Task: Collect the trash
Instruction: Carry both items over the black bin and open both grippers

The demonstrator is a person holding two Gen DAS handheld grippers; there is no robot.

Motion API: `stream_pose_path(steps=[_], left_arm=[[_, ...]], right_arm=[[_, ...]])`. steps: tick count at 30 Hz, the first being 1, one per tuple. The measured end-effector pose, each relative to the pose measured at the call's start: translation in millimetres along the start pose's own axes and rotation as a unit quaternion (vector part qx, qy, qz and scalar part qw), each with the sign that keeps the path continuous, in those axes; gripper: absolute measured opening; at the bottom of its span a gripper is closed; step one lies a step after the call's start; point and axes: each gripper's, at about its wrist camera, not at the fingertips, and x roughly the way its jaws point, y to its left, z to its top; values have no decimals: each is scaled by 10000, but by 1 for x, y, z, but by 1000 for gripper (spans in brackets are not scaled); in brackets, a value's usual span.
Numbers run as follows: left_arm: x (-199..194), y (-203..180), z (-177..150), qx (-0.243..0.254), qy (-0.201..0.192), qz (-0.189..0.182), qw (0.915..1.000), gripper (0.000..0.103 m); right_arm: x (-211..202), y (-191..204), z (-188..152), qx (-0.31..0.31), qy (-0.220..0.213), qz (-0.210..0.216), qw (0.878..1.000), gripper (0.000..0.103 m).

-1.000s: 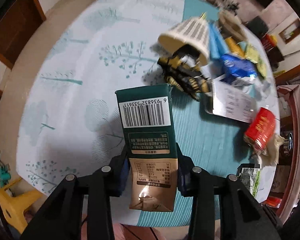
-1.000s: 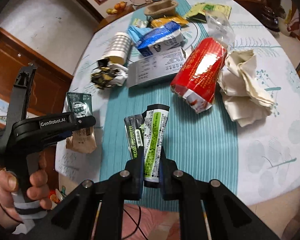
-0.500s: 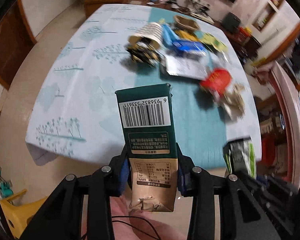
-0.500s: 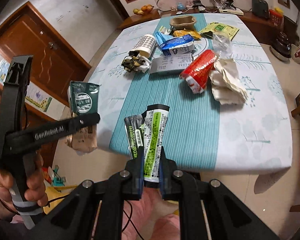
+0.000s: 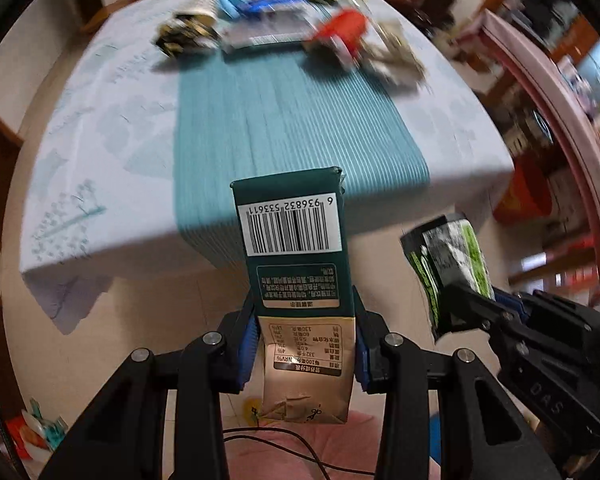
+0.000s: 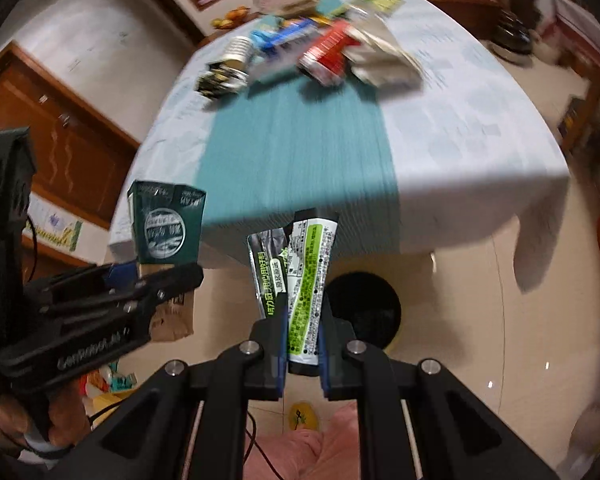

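Left gripper [image 5: 304, 354]: clamped on carton [image 5: 296, 264], blue pads pressed to both sides at the green-tan boundary; barcode end pointing away, tan torn end toward the camera
Carton, other view: green face with round logo [image 6: 166, 224], held out past the table's near edge, above bare floor
Right gripper [image 6: 303, 354]: narrow, pinched on wrapper [image 6: 300, 280], a flat black-and-green sachet standing up between the pads
Wrapper, left view: low right [image 5: 448, 264], just beside the carton, not touching
Table [image 5: 108, 136]: pale cloth with teal runner [image 5: 276, 120] down the middle; near half bare
Trash pile [image 6: 328, 52]: at far end of table, blurred; red pack [image 6: 328, 54], crumpled paper [image 6: 384, 62], blue packs, ribbed cup [image 6: 240, 50], dark crumpled wrapper [image 6: 216, 78] discernible
Bin [image 6: 364, 310]: round, dark opening, on floor under near table edge, right behind the wrapper
Hand [image 6: 48, 428]: gripping left handle, low left
Floor: beige tile, thin black cable [image 5: 284, 440] trailing over pink fabric at bottom
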Motion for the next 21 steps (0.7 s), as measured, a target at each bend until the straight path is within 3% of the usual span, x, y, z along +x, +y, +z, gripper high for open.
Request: stream_pose_path(steps=[5,12,20,21], left_arm=[[48,-3,-31,267,250,-97,9993,38],[155,2,-59,323,458,-67,9984,38],[259,18,-54,476,275,258,9982,38],[265,19,-56,497,239,306,9980,42]], right_arm=[[38,-19,-43,448,22,-335,9984,12],[135,-60,-95,904,297,-649,9933,12],[241,-98,-108,1084,262,-719,9912,13],[255,-102,-108,1098,285,-726,9909,15]])
